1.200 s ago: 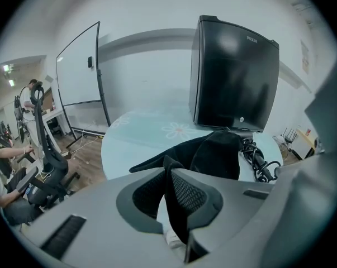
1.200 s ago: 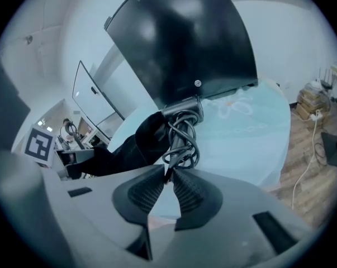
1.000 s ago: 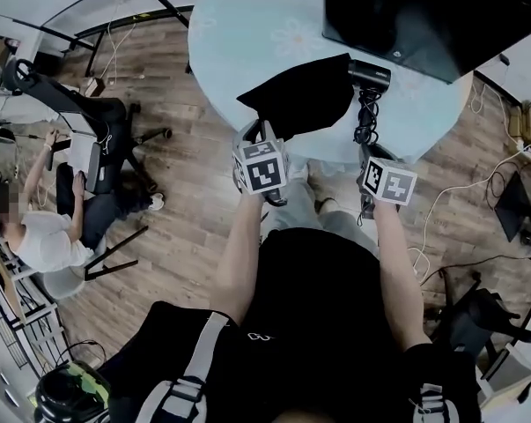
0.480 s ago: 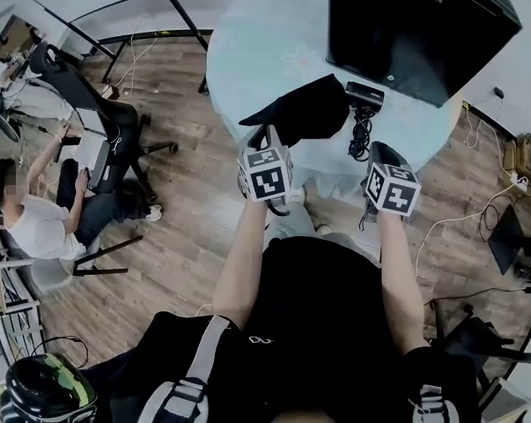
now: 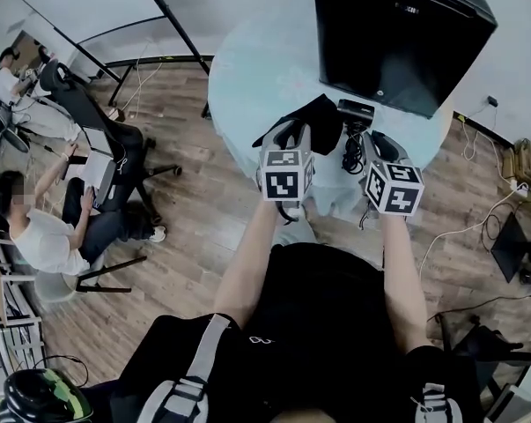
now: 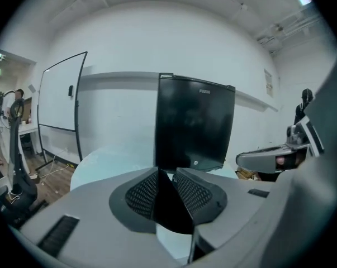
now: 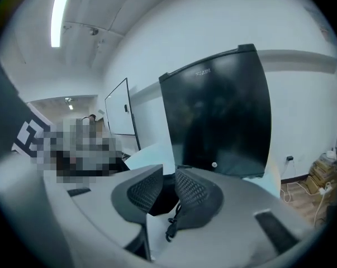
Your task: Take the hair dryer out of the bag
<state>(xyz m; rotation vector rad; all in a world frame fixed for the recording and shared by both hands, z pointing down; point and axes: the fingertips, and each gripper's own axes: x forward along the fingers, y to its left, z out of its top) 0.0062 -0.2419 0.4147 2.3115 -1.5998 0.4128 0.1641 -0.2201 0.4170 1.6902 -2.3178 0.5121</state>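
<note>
A black bag (image 5: 316, 123) lies slack on the round pale-blue table (image 5: 256, 69). The black hair dryer (image 5: 356, 111) lies outside it at its right, and its coiled cord (image 5: 350, 152) trails toward the table's near edge. My left gripper (image 5: 291, 136) hangs over the bag's near left part. Its jaws have just been opening. Nothing is pinched between them, and the bag's black cloth (image 6: 167, 205) shows through the gap of the left gripper (image 6: 167, 175). My right gripper (image 5: 381, 142) hovers to the right of the cord, and the right gripper (image 7: 168, 177) is open and empty with the cord (image 7: 171, 228) below it.
A black mini fridge (image 5: 397, 33) stands on the table's far side, right behind the dryer. A seated person (image 5: 45, 236) and an office chair (image 5: 106, 139) are at the left on the wooden floor. Cables (image 5: 459, 227) run across the floor at the right.
Both grippers have lifted, and the left one has shifted right toward the bag. The bag, dryer and cord stay on the table.
</note>
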